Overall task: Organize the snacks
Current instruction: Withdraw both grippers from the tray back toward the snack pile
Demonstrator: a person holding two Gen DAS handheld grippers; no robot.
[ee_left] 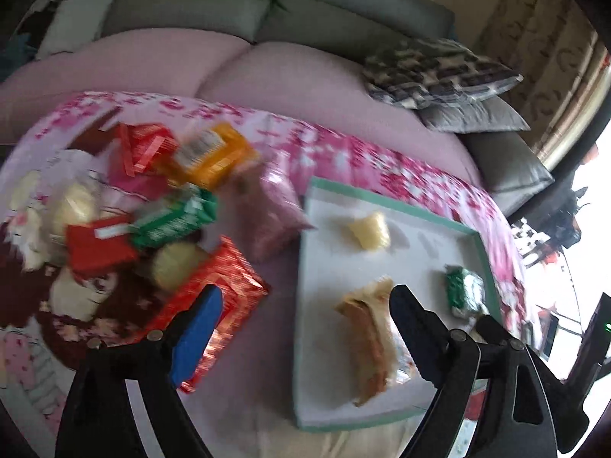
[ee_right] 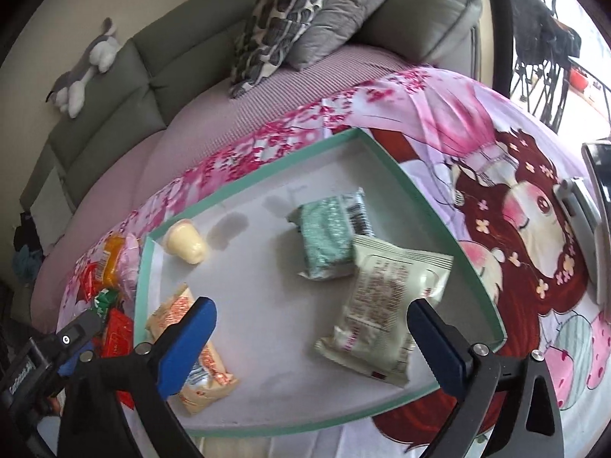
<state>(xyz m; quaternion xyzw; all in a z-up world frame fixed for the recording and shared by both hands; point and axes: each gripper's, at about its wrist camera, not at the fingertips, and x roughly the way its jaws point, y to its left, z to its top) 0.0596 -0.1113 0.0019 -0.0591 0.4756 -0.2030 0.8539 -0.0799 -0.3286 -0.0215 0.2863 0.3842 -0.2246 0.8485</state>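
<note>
Left wrist view: left gripper (ee_left: 305, 301) spread, pinching nothing; three wrapped snacks lie in the shallow white tray with mint-green rim (ee_left: 385, 200); loose pile of bright snack packets (ee_left: 160, 198) at ten o'clock.
Right wrist view: right gripper (ee_right: 311, 318) spread, empty; four snacks in tray, pale green foil packet (ee_right: 385, 305) between fingers; two grey cushions (ee_right: 305, 19) at twelve o'clock.

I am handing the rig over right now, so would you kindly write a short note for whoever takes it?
Left tool: open, holding nothing, above the tray's left edge.
Right tool: open, holding nothing, above the tray.
Tray on the printed cloth: yellow jelly cup, tan-and-orange wrapped bar, green glittery packet and pale green packet, which overlaps it.
Done: four snacks are in the tray.
Left: the pile beside the tray, with red, orange, green and pink packets and more jelly cups.
</note>
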